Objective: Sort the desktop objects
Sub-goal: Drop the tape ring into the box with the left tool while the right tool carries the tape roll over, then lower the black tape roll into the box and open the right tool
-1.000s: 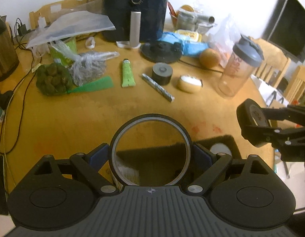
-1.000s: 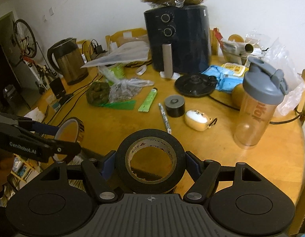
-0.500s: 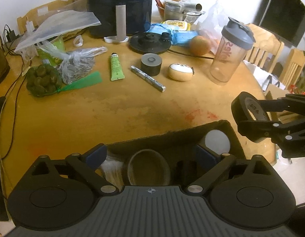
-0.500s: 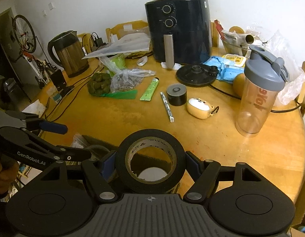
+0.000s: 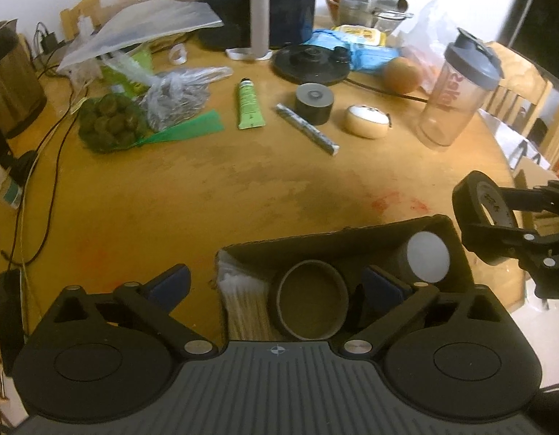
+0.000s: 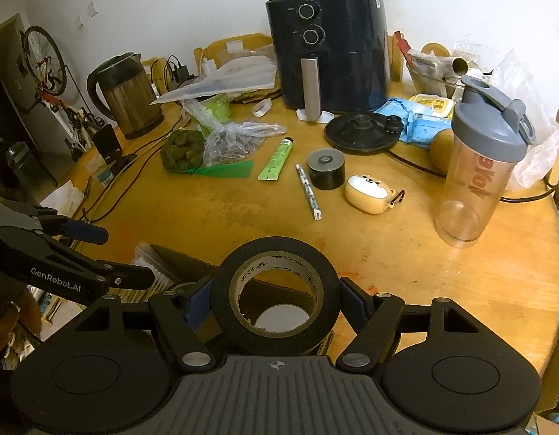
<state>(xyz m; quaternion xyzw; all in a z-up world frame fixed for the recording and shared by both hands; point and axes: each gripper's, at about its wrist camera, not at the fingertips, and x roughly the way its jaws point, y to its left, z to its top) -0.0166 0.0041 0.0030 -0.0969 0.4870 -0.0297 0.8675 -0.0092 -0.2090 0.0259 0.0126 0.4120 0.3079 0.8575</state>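
Observation:
A dark cardboard box (image 5: 326, 241) stands at the table's near edge. In it lie a tape ring (image 5: 310, 299), a white-topped cylinder (image 5: 426, 257) and a bundle of cotton swabs (image 5: 243, 308). My left gripper (image 5: 276, 286) is open and empty above the box. My right gripper (image 6: 276, 295) is shut on a black tape roll (image 6: 276, 286) just above the box's right end; it also shows in the left wrist view (image 5: 475, 203). On the table lie a green tube (image 5: 248, 103), a pen (image 5: 308, 129), a black puck (image 5: 314, 101) and a cream case (image 5: 366, 120).
A shaker bottle (image 6: 479, 166) stands at the right. An air fryer (image 6: 326, 50), a kettle (image 6: 125, 96), a kettle base (image 6: 361, 132), plastic bags (image 6: 236, 137) and cables (image 5: 36, 166) crowd the back and left of the table.
My left gripper has opened and let go of the tape ring, which now lies in the box. My right gripper has moved closer over the box with the black roll.

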